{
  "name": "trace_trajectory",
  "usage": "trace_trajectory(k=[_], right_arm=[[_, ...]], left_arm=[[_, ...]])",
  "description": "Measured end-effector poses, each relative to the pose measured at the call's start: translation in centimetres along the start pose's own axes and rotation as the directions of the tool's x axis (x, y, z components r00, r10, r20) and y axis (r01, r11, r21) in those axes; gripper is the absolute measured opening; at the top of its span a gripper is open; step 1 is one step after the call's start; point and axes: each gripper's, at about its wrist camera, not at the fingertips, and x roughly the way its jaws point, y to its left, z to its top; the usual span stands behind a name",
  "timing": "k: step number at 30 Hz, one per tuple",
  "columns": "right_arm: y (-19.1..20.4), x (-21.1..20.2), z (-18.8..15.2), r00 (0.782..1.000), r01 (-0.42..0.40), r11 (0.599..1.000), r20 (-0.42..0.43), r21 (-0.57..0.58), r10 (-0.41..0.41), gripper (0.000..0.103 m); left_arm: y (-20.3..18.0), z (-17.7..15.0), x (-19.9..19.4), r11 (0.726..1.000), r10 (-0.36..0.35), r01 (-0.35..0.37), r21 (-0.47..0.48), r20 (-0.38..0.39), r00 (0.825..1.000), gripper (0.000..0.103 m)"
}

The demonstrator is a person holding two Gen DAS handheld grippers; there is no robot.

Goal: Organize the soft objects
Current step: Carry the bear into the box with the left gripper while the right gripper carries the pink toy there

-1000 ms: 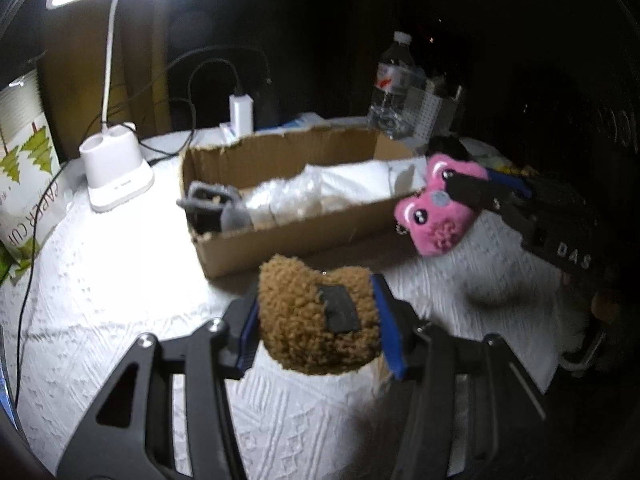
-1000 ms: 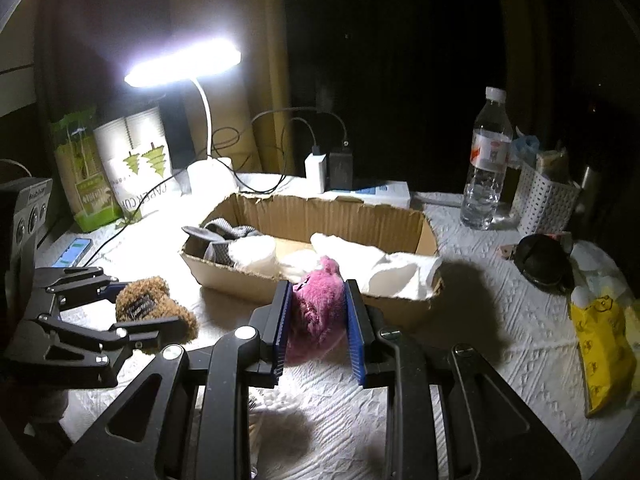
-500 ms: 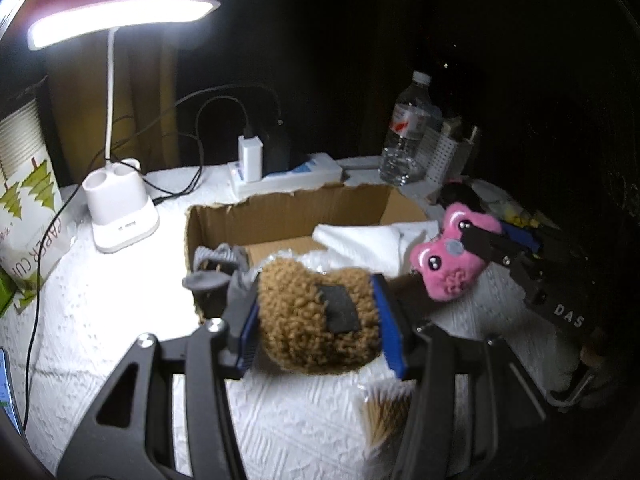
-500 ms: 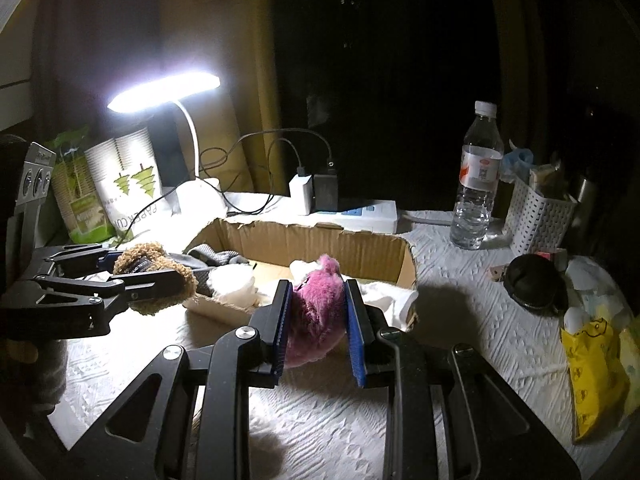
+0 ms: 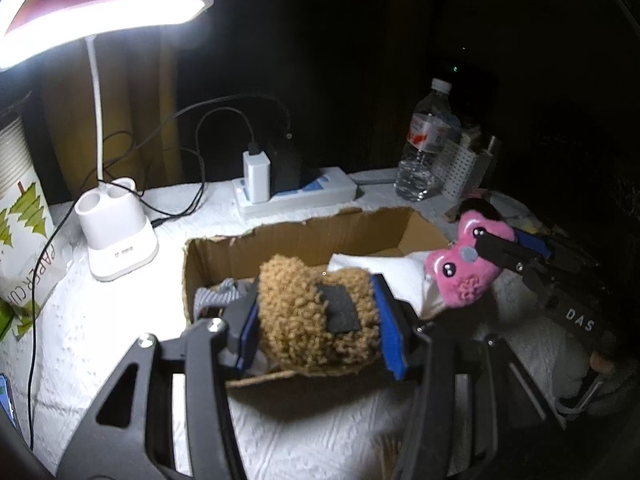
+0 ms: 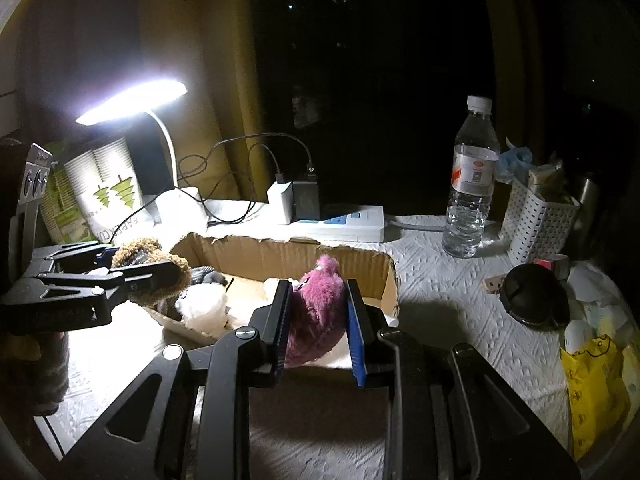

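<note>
Left wrist view: one left gripper point(image 5: 320, 316) pinched one brown curly plush point(image 5: 312, 316) between its blue pads, above the near left end of one cardboard box point(image 5: 296, 240). One right gripper point(image 5: 486, 252) pinched one pink plush point(image 5: 464, 276) over the box's right end. The box held white soft items point(image 5: 380, 272) and one grey item point(image 5: 218, 300). One lamp point(image 5: 116, 236), one power strip point(image 5: 300, 192) and one bottle point(image 5: 426, 148) stood behind the box. Bare desk point(image 5: 92, 328) lay left of the box. A second earlier, the brown plush hung short of the box.

Right wrist view: the pink plush point(image 6: 316, 316) sat clamped over the box's near wall. The brown plush point(image 6: 154, 272) hung over the box's left end; earlier it was left of the box. Open desk point(image 6: 452, 312) lay right of the box.
</note>
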Motion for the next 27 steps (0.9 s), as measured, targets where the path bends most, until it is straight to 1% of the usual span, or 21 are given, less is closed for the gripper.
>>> trace_trajectory(k=[8,14,18,20,24,27], right_arm=[[-0.9,2.2,1.2,1.000,0.014,1.000,-0.005,0.011,-0.014,0.027],[-1.4,4.7,1.6,0.999,0.032,0.999,-0.031,0.027,-0.031,0.027],[-2.0,6.3,1.5,0.998,0.038,0.997,-0.052,0.064,-0.035,0.027],[-2.0,7.1,1.3,0.997,0.042,0.997,-0.066,0.072,-0.038,0.027],[-2.2,8.4,0.7,0.993,0.084,0.993,-0.092,0.077,-0.077,0.027],[-2.5,9.2,0.2,0.988,0.109,0.990,-0.117,0.086,-0.098,0.027]], left_arm=[[1.2,0.5,4.1,1.000,-0.007,0.006,-0.015,-0.036,0.999,0.051],[2.0,0.4,7.2,0.999,-0.020,0.018,-0.029,-0.069,0.997,0.051],[2.2,0.6,8.1,1.000,-0.007,0.005,-0.025,-0.066,0.998,0.051],[2.4,0.9,8.6,1.000,0.013,-0.014,-0.017,-0.060,0.998,0.051],[2.8,1.3,9.7,1.000,0.028,-0.028,-0.009,-0.068,0.997,0.052],[2.8,1.4,10.0,1.000,0.023,-0.024,-0.013,-0.076,0.997,0.052]])
